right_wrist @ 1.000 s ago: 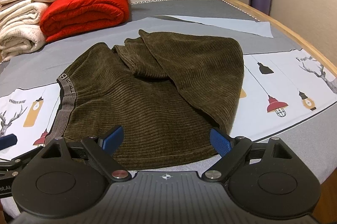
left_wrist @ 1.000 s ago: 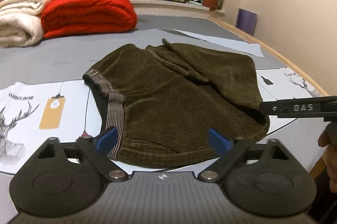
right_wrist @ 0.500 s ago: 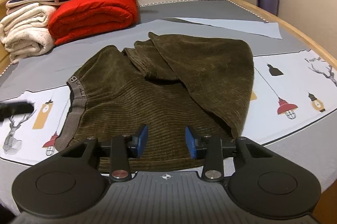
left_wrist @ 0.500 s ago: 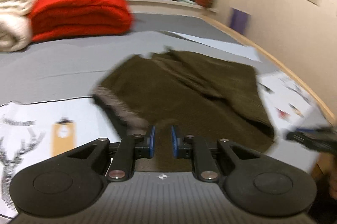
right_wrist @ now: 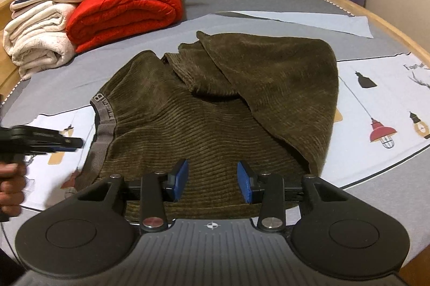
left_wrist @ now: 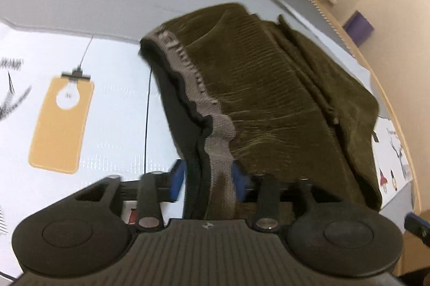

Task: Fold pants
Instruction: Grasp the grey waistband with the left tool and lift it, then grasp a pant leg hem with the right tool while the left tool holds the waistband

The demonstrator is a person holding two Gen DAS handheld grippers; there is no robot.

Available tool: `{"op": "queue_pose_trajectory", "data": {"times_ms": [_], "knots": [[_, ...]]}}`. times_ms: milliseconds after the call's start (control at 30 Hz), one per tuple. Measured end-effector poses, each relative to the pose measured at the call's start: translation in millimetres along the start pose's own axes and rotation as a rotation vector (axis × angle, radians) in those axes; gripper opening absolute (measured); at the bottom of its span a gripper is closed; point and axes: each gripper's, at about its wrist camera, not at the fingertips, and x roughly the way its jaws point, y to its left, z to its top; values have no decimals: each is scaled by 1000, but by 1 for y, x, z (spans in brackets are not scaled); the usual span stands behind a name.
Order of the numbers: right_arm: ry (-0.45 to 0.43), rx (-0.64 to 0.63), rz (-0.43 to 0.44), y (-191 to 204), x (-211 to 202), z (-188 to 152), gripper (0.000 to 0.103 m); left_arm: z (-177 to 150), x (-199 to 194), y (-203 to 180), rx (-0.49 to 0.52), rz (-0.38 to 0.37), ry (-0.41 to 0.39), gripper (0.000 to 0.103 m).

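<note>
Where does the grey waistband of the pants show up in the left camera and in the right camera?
Left wrist view: the waistband runs down the middle, its near end between the left gripper fingers.
Right wrist view: the waistband sits left of centre, along the pants' left edge.
Shared landmark: the red blanket, at the far side of the bed.

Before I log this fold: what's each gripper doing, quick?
Left gripper: around the pants' waistband; grip cannot be told.
Right gripper: open, holding nothing.

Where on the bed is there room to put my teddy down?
Bare grey sheet lies between the pants and the window ledge, beside the red blanket. The lamp-print sheet right of the pants is free too. The far-left corner is crowded with folded blankets.
</note>
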Motion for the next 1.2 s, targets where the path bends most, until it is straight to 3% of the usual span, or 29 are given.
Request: {"op": "queue_pose_trajectory", "data": {"times_ms": [133,267,300,400,633,767,1000,1200], "knots": [[6,-7,10,5,3,1,43,1,24,5,-30,-3,51,51],[13,-19,-6,9,5,1,43,-6,44,-16,91,47,52,54],[16,-18,-10,9,5,1,43,-9,44,-24,137,69,41,43],[23,-15,-32,11,6,-2,43,-12,41,-37,207,109,8,24],[5,-20,-71,20,1,-9,43,-5,-42,-34,223,86,-193,17],[-17,-54,-62,32,-5,-13,43,-9,-93,1,188,124,-230,17],[-18,-154,-42,56,-4,-20,43,-34,-152,76,92,235,-160,17],[-6,-167,-34,55,1,-12,43,-47,-148,122,40,267,25,23]]}}
